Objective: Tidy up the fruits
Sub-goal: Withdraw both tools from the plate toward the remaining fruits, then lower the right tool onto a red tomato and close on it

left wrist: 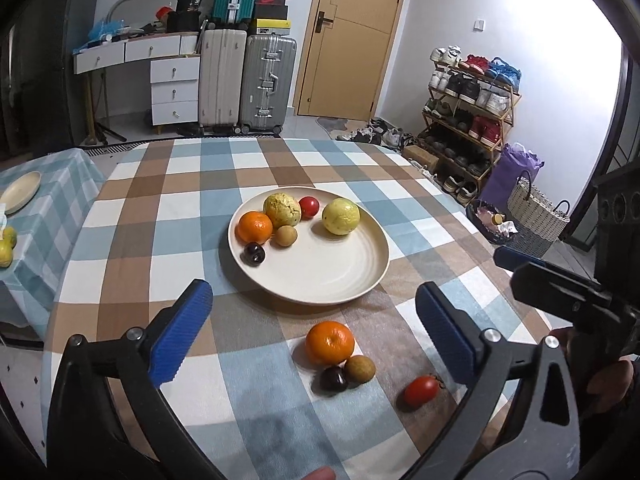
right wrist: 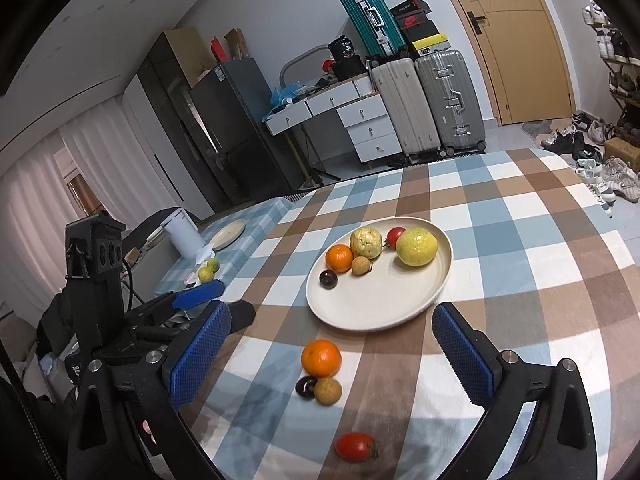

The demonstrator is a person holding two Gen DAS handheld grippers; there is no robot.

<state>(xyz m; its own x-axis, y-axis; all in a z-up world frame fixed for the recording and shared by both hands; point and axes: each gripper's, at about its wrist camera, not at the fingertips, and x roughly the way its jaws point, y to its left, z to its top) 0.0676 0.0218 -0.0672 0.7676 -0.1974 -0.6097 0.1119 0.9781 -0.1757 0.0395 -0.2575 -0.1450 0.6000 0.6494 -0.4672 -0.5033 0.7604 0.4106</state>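
left wrist | left gripper spread wide, orange between fingers | right gripper spread too, plate just ahead

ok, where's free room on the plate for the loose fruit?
The near and right part of the plate is bare, from the dark cherry round to below the yellow guava. The far-left rim is crowded: orange, bumpy guava, longan and tomato. Checked cloth right of the plate is open too.

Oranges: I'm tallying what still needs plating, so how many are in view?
2. One orange sits on the plate, left side; the other orange lies on the tablecloth before it.
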